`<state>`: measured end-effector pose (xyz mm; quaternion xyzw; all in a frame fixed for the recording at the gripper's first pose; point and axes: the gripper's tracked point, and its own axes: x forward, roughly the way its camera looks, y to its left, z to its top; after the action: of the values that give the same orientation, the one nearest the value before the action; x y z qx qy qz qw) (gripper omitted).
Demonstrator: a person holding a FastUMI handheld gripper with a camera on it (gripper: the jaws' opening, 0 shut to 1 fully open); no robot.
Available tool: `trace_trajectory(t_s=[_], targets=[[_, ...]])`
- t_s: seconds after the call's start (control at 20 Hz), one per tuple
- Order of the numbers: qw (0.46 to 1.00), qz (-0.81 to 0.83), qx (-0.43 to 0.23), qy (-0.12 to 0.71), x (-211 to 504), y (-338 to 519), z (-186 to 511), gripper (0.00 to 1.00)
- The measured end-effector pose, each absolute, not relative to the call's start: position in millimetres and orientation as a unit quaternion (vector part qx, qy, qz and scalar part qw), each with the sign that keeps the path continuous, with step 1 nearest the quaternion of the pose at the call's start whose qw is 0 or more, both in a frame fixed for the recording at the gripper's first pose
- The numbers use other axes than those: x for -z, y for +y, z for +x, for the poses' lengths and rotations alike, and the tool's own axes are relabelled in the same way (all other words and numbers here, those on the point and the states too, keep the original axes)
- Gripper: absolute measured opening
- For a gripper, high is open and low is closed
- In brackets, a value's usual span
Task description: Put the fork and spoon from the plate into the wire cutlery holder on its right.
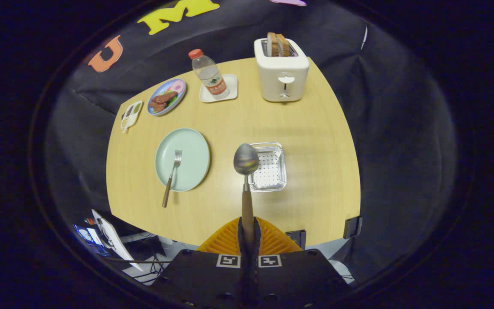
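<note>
My gripper point(247, 234) is shut on the wooden handle of the spoon point(246, 171), held high above the table. The spoon's metal bowl points forward and overlaps the left edge of the wire cutlery holder point(268, 167), which sits on the table to the right of the plate. The pale green plate point(182, 159) lies left of the spoon. The fork point(172, 176) rests on that plate with its tines toward the middle and its wooden handle sticking out over the near rim onto the table.
On the wooden table point(315, 171), at the far side, stand a white toaster point(281, 71) with bread slices, a water bottle point(208, 75) on a white coaster, a blue plate of food point(167, 97) and a small white dish point(130, 115). Cables and equipment lie below the near-left edge.
</note>
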<state>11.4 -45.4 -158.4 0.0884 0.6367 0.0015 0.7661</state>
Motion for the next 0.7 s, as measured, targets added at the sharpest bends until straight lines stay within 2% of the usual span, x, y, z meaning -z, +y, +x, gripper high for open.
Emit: trace_trajectory(t_s=[0.3,0.4,0.6,0.65,0.7], targets=[[0.727,0.136,0.035,0.672,186,-59,17,0.01],[0.725,0.143,0.046,0.672,187,-63,24,0.08],[0.73,0.17,0.041,0.661,190,-57,37,0.15],[0.734,0.172,0.038,0.656,186,-57,39,0.3],[0.739,0.173,0.034,0.65,184,-54,40,0.36]])
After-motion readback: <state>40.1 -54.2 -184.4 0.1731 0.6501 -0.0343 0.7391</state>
